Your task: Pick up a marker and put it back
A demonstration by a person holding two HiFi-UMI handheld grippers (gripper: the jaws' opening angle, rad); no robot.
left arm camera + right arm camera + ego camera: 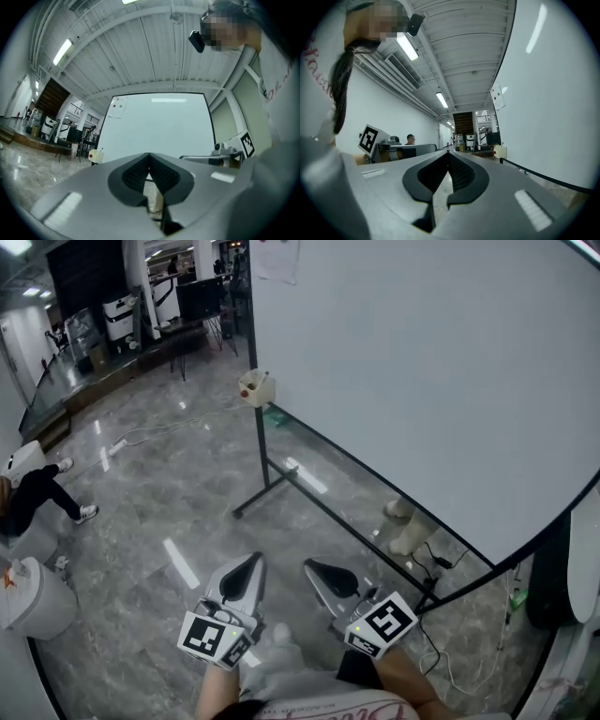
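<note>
A large whiteboard (441, 381) on a black stand fills the right of the head view. A small beige holder (255, 387) with a red spot hangs at its lower left corner, also seen as the holder (95, 155) and the holder (500, 151). No marker can be made out on its own. My left gripper (252, 561) and right gripper (310, 567) are held low and side by side, in front of the person and short of the board. In the left gripper view the left gripper (149, 155) has its jaws together with nothing between them. The right gripper (448, 153) is likewise shut and empty.
The stand's black leg (265, 491) reaches out over the grey polished floor. White objects (407, 531) and cables (441, 563) lie under the board. A seated person's legs (42, 495) and a white bin (37, 604) are at the left. A cord (150, 434) trails across the floor.
</note>
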